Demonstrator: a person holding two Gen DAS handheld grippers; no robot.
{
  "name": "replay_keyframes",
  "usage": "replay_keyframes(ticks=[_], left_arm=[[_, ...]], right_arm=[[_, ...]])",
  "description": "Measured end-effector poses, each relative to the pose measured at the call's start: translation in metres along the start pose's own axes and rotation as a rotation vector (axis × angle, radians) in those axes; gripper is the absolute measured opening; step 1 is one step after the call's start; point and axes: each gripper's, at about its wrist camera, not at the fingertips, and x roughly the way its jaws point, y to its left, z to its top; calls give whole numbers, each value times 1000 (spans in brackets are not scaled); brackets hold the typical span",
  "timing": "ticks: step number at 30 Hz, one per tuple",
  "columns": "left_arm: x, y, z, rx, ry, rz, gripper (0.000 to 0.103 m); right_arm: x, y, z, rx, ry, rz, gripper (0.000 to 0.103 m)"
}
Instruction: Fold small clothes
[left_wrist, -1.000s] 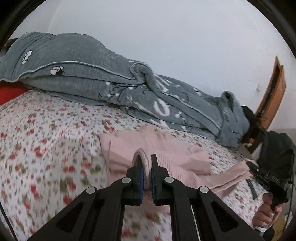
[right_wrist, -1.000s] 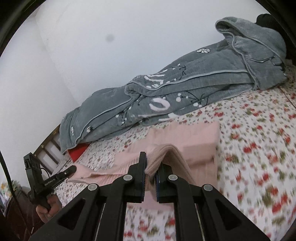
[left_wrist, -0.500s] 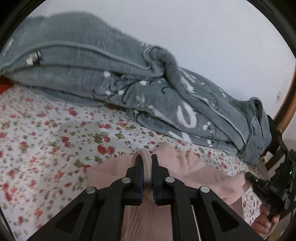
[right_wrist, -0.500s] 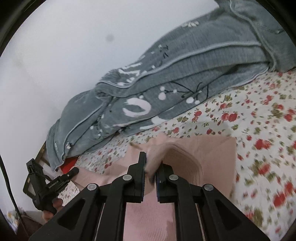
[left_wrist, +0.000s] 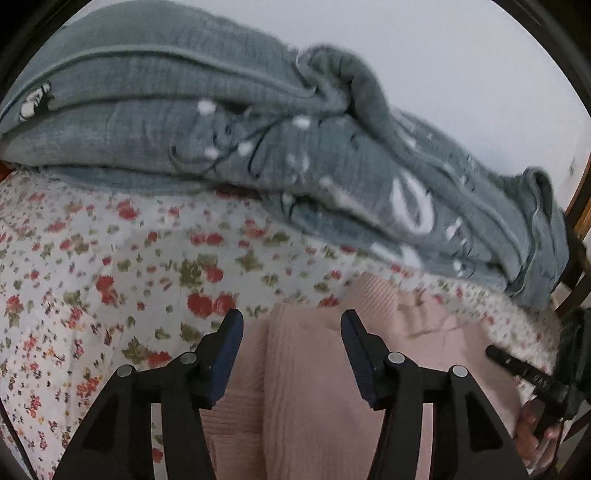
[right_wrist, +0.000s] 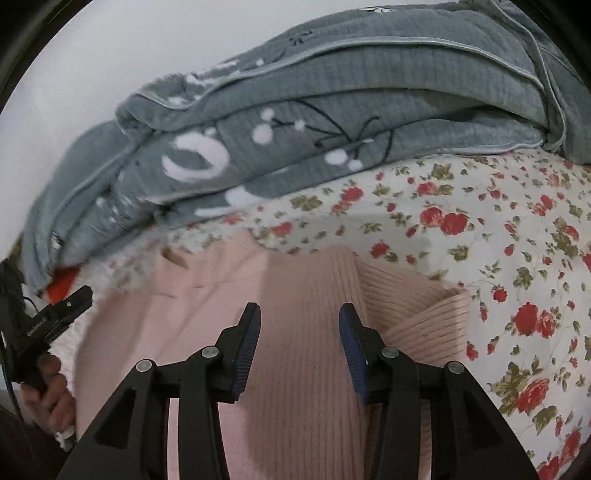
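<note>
A pink ribbed knit garment (left_wrist: 314, 387) lies folded on the flowered bed sheet (left_wrist: 110, 266). It also shows in the right wrist view (right_wrist: 303, 325). My left gripper (left_wrist: 291, 325) is open, its jaws spread just above the garment's far edge, holding nothing. My right gripper (right_wrist: 299, 317) is open too, over the garment near its ribbed hem (right_wrist: 424, 306). The right gripper shows at the right edge of the left wrist view (left_wrist: 532, 376), and the left gripper shows at the left edge of the right wrist view (right_wrist: 55, 317).
A bunched grey quilt (left_wrist: 258, 147) with white prints lies along the wall behind the garment; it also fills the back of the right wrist view (right_wrist: 332, 110). A wooden bed frame (left_wrist: 581, 199) stands at the far right. Something red (right_wrist: 64, 277) pokes out under the quilt.
Both grippers carried the garment's edge forward toward the quilt, lowered it onto the garment, and opened, letting the fabric go.
</note>
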Motion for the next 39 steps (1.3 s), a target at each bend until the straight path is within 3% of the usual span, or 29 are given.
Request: replay_keyframes(ticks=[4,7,11,18,22,39], left_arm=[[18,9,-12,-32,30,25,51],[25,6,-16,-20,44,44,43],[27,0,-16,2,39,81,43],[21,-27,-20,135,-15,169,43],[25,-35,-20,180,-6,211,43],[30,-28,-22,148,26,200,48]], right_arm=[[1,7,-1,-55,-30,-78,44],[6,7,-1,-62,-26,-127,36],[6,3,-2,-50,-33,-146,29],[0,13,-7,-109,-55,-113,29],[2,21,-8,-153,-40,-131,29],[6,19,-8,-152,-29,-126,33]])
